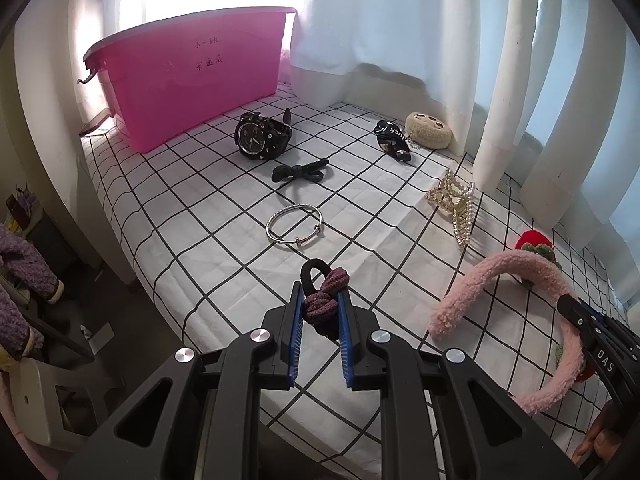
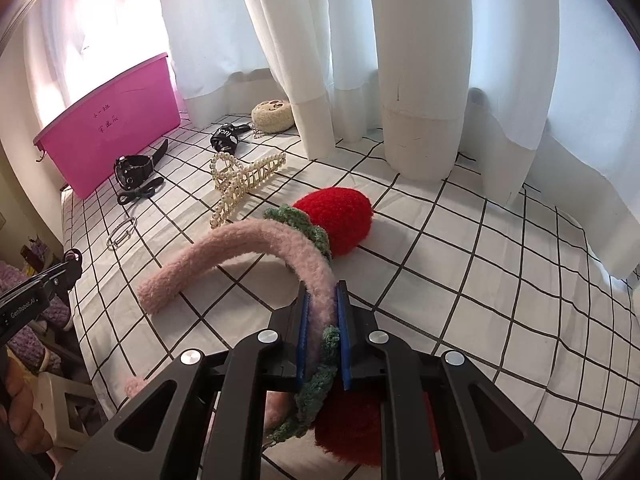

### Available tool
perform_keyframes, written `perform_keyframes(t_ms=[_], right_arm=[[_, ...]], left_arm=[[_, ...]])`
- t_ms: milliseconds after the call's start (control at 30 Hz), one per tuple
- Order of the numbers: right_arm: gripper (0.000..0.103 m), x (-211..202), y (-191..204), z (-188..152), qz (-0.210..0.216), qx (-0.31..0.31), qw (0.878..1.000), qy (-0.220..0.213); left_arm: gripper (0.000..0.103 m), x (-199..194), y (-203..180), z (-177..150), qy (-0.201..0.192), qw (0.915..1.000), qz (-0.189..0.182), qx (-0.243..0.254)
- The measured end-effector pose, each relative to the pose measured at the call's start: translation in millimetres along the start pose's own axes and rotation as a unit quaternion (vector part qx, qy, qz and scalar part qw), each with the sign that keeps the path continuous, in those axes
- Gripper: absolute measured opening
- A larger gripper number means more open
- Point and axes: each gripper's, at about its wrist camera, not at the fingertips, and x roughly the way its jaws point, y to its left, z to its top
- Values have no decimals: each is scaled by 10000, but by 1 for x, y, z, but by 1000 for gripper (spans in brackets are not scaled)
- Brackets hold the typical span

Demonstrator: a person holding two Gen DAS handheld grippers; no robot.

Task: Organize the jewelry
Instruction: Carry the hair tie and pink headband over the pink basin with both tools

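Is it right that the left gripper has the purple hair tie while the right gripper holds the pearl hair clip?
Not quite. The left gripper does hold the purple hair tie, but the right gripper is clamped on the pink headband, as the right wrist view shows. The pearl hair clip lies untouched on the checked cloth.

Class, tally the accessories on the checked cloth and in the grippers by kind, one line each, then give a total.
Hair ties: 2, the purple hair tie in the left gripper and the black hair tie
Headbands: 1, the pink headband in the right gripper
Hair clips: 2, pearl clip, black clip
Watches: 1
Bangles: 1
Beige plush piece: 1
Total: 8
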Motion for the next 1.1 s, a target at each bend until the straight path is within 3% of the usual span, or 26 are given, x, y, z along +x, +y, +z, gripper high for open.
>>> perform_keyframes(t_ms=[333, 633, 1100], right_arm=[[12, -24, 3, 11, -72, 96, 9996, -244], [12, -60, 21, 48, 112, -61, 9985, -529], [12, -80, 109, 129, 808, -553, 9906, -955]], left_arm=[[16, -24, -1, 13, -81, 9998, -122, 117], [16, -62, 9, 44, -321, 9992, -200, 116], [16, -116, 73, 107, -755, 9969, 50, -193]])
